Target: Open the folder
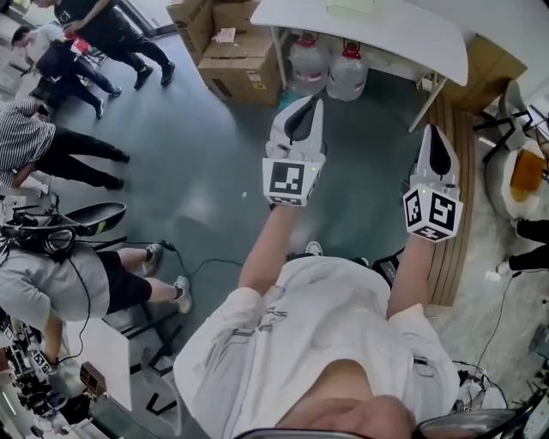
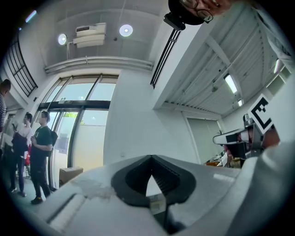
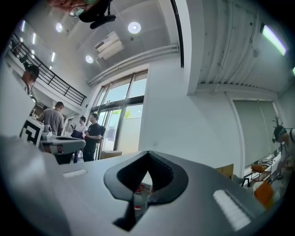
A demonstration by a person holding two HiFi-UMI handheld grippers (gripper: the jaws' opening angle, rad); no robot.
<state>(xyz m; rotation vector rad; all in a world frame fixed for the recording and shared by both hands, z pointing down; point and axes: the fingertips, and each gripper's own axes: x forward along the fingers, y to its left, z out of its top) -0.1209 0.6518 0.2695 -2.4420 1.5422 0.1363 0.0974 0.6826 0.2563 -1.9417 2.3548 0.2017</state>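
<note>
Folder: no view shows it, so you cannot yet tell where it lies; you need to find it first.
Folder handling: you should expect it to be light, thin and rather slick, with a cover that bends. Judged from the task alone, pinch the cover's free edge, away from the spine, and steady the back with the other gripper.
Left gripper (image 1: pixel 304 116): you hold it out in front of you with your arm extended, roughly level, over the bare floor (image 1: pixel 214 197). Its jaws are together, with nothing between them.
White table (image 1: pixel 369 26): it stands ahead of you, well apart from both grippers, with water jugs (image 1: pixel 330 64) beneath it.
Right gripper (image 1: pixel 436 146): you hold it out beside the left one, roughly level too. Its jaws meet at the tips and hold nothing.
</note>
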